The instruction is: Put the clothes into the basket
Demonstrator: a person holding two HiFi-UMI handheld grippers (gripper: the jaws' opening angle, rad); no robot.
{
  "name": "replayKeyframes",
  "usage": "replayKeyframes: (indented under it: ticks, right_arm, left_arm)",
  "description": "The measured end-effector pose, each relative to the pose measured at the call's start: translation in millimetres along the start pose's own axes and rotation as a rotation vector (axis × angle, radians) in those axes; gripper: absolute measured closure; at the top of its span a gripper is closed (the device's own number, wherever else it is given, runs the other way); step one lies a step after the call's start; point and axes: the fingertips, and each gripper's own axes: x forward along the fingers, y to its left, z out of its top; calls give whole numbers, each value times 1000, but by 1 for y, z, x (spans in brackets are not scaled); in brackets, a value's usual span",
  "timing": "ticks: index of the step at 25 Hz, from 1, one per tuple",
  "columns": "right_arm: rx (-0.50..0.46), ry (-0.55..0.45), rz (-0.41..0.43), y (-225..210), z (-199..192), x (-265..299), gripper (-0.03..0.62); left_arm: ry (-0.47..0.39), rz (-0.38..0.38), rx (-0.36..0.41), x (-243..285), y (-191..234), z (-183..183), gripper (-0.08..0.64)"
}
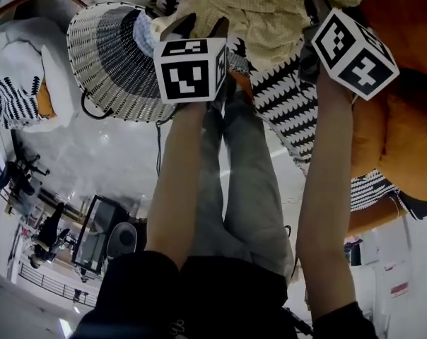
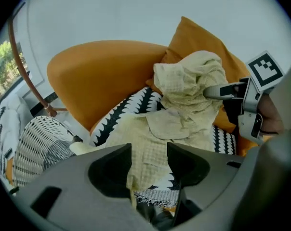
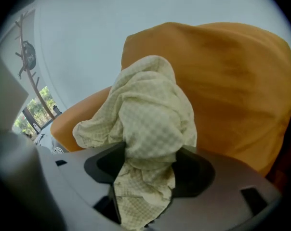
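Cloth [image 1: 270,13], cream and waffle-textured, lies heaped on the orange sofa [image 3: 232,90], partly over a zigzag cushion [image 1: 291,104]. None of it is in the basket [image 1: 114,62], which stands on the floor off to the person's left, clear of the sofa.

The right gripper [image 3: 148,165] has its jaws clamped on a thick bunch of the cloth, pulled up into a peak above the heap. The left gripper [image 2: 149,165] has its jaws spread wide. A hanging edge of the cloth sits in the gap, but the pads do not look pressed on it.

Risks from here, as I judge them:
- The right hold is on a loose wad, so folds could slide out under the cloth's weight during the lift.
- With only one end held, the rest would trail, drag across the cushion and perhaps pull it along.
- If the left jaws close low, they may pinch the cushion's fringe together with the cloth.
- A dangling tail could catch on the basket's woven rim or drape outside it, since the carry runs sideways across open floor.
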Motion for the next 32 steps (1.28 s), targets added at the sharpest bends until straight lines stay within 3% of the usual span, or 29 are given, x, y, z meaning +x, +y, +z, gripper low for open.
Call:
replayKeyframes:
  ticks: [3,5,8,10,16,25,32]
  right_arm:
    - [-20,-1,-39,3,3,10,316]
    - [-30,7,-45,1,-2,9,316]
    - [-47,28,-38,0,-7,10,333]
    - [-55,41,-30,1,-9,13,380]
    - [-25,55,-6,0,-18,7,478]
    - [-26,45,127,42,-34,-26,509]
    - [-28,30,247,115,-45,-51,515]
  left_arm:
    - [46,59,69,15,5,1,352]
    - [98,109,124,24,7,-7,450]
    - [133,108,73,34,11,-17,502]
    - [127,81,31,38,13,-19,530]
    - [85,-6,103,40,-1,-21,545]
    - [-77,-141,-40,-6,-3,-5,546]
    - [-186,-192,-102,-53,24,-1,546]
